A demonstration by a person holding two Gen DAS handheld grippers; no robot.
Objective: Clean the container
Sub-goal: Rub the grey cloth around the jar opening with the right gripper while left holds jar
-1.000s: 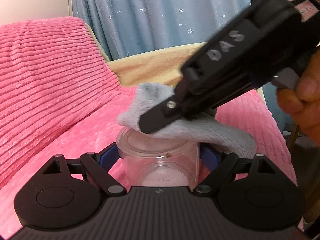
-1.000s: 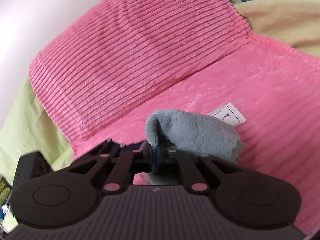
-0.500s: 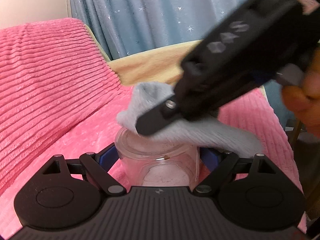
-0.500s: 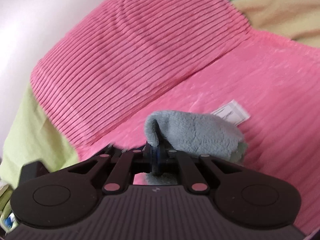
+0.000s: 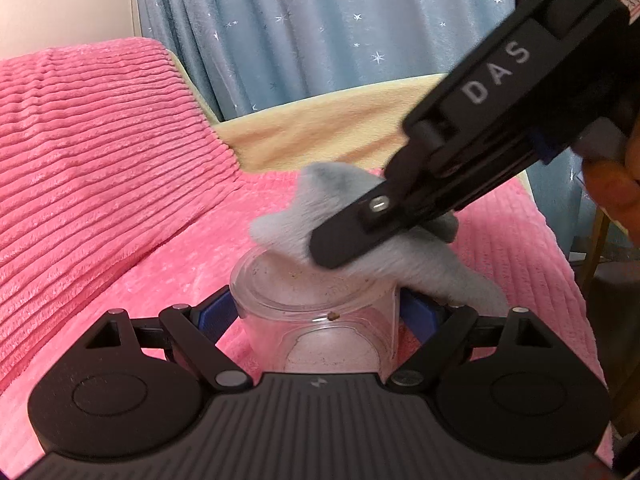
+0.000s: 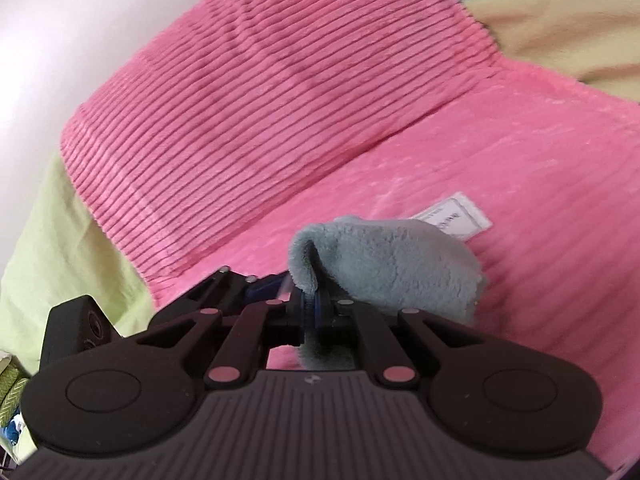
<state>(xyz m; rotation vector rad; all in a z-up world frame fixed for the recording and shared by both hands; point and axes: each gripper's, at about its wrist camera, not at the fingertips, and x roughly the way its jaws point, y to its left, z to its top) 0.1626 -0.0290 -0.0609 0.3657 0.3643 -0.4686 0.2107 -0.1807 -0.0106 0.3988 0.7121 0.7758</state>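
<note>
The left gripper (image 5: pixel 320 312) is closed on one clear plastic container (image 5: pixel 316 304), which is held between its two blue pads (image 5: pixel 214 312) at the lower centre of the left wrist view. The right gripper (image 6: pixel 310 306) is clamped shut on one grey cloth (image 6: pixel 392 268), a fold of which is pinched between its fingers. In the left wrist view the right gripper is seen entering from the upper right, and the letters "DAS" are read in white on its black body. The cloth (image 5: pixel 420 264) is pressed onto the top of the container, whose rim is covered on the right side. One small brown speck (image 5: pixel 333 314) is seen on the container near its front edge. One white label (image 6: pixel 456 218) with print too small to be read lies on the pink blanket (image 6: pixel 520 160) just beyond the cloth. A blue curtain (image 5: pixel 320 20) with white stars fills the top of the left wrist view.
</note>
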